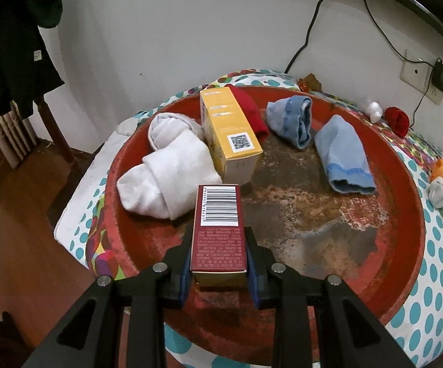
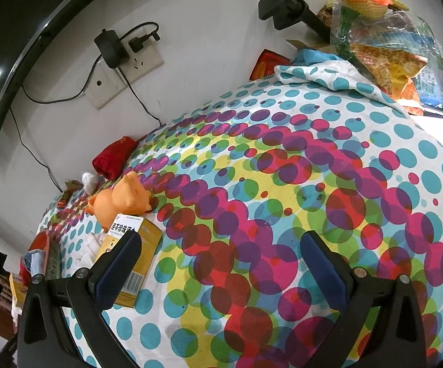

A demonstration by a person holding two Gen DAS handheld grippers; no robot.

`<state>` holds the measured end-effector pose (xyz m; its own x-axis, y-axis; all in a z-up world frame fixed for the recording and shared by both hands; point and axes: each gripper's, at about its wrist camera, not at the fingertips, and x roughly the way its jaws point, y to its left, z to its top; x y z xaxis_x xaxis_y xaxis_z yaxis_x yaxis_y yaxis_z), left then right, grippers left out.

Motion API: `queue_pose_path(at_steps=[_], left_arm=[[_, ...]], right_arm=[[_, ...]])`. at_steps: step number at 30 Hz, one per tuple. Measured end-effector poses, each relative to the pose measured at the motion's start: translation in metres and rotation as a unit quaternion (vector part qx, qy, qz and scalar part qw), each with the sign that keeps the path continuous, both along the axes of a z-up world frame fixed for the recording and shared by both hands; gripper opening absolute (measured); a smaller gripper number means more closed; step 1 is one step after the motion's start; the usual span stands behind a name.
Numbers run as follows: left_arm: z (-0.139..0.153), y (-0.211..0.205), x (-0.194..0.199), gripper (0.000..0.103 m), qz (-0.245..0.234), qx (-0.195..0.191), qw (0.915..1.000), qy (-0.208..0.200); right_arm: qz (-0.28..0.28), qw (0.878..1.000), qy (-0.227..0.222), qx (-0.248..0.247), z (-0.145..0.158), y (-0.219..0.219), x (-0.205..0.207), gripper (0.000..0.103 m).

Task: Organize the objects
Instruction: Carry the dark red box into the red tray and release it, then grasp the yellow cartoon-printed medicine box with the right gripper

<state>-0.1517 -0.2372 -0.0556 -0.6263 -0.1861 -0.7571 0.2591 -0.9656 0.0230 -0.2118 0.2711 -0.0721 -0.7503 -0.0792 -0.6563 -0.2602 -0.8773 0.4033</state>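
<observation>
1. The polka-dot cloth (image 2: 282, 184) covers the whole surface; the red tray (image 1: 405, 214) sits on it, its near rim cut off behind the left gripper (image 1: 218, 263).
2. The tray holds a white sock bundle (image 1: 166, 178) at its left, a yellow box (image 1: 230, 135) just right of that bundle, a red cloth (image 1: 249, 107) partly hidden behind the box, and two blue socks (image 1: 292, 116) (image 1: 341, 159) toward its right.
3. The maroon box (image 1: 218, 224) hangs above the tray's near part, pinched on both sides by the left gripper's nearly closed jaws; whether it touches the tray cannot be told.
4. Right of the tray, the right gripper (image 2: 221, 260) hovers over bare cloth, jaws wide apart and empty. A second yellow box (image 2: 135, 263) is partly hidden behind its left finger.
</observation>
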Motion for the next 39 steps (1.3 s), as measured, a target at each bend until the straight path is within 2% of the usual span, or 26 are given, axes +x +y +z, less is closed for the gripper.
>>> queue_pose_path(at_steps=[4, 6, 9, 11, 13, 15, 17, 18, 23, 27, 28, 29, 30, 34, 36, 38, 39], left_arm=[[-0.001, 0.000, 0.000, 0.031, -0.007, 0.013, 0.9999, 0.007], [0.000, 0.001, -0.001, 0.041, -0.010, 0.015, 0.9997, 0.015], [0.006, 0.000, 0.002, 0.046, -0.020, 0.036, 0.9983, 0.042], [0.023, 0.000, 0.013, 0.046, -0.022, 0.050, 0.9959, 0.072], [0.057, 0.008, 0.043, 0.047, -0.038, 0.044, 0.9872, 0.148], [0.080, 0.017, 0.072, 0.061, -0.046, 0.026, 0.9785, 0.200], [0.092, 0.029, 0.104, 0.070, -0.056, 0.020, 0.9705, 0.234], [0.092, 0.033, 0.115, 0.071, -0.062, 0.024, 0.9683, 0.241], [0.059, 0.049, 0.155, 0.071, -0.100, 0.078, 0.9684, 0.215], [0.033, 0.054, 0.164, 0.071, -0.107, 0.093, 0.9701, 0.197], [0.032, 0.052, 0.161, 0.071, -0.106, 0.109, 0.9712, 0.183], [0.032, 0.048, 0.159, 0.071, -0.111, 0.144, 0.9670, 0.178], [0.032, 0.047, 0.160, 0.071, -0.113, 0.158, 0.9642, 0.181], [0.035, 0.048, 0.169, 0.071, -0.119, 0.139, 0.9637, 0.195], [0.033, 0.046, 0.169, 0.071, -0.118, 0.149, 0.9628, 0.192], [0.029, 0.044, 0.166, 0.071, -0.115, 0.160, 0.9633, 0.182], [0.029, 0.044, 0.166, 0.071, -0.115, 0.162, 0.9635, 0.179]], right_arm=[[0.001, 1.000, -0.004, 0.002, 0.001, 0.000, -0.001, 0.103], [0.002, 1.000, -0.004, 0.002, 0.000, 0.000, -0.001, 0.103], [0.002, 1.000, -0.003, 0.001, 0.000, -0.001, -0.001, 0.103], [0.005, 1.000, -0.005, 0.000, -0.001, -0.002, -0.001, 0.103], [0.008, 1.000, -0.007, 0.000, -0.001, -0.003, -0.003, 0.103], [0.009, 1.000, -0.009, 0.001, -0.001, -0.004, -0.003, 0.103], [0.009, 1.000, -0.011, 0.004, -0.001, -0.004, -0.004, 0.103], [0.009, 1.000, -0.014, 0.008, -0.001, -0.005, -0.004, 0.103], [0.007, 0.997, -0.048, 0.051, 0.000, -0.022, -0.003, 0.103], [-0.003, 0.995, -0.059, 0.082, 0.003, -0.061, 0.009, 0.103], [0.000, 0.994, -0.061, 0.086, 0.003, -0.073, 0.011, 0.103], [0.001, 0.994, -0.064, 0.091, 0.002, -0.082, 0.010, 0.103], [0.004, 0.993, -0.068, 0.101, 0.002, -0.099, 0.009, 0.103], [0.026, 0.985, -0.092, 0.144, -0.001, -0.141, -0.012, 0.103], [0.030, 0.981, -0.114, 0.155, -0.005, -0.150, -0.028, 0.099], [0.017, 0.980, -0.123, 0.158, -0.007, -0.149, -0.035, 0.087], [0.014, 0.980, -0.120, 0.158, -0.006, -0.147, -0.038, 0.085]])
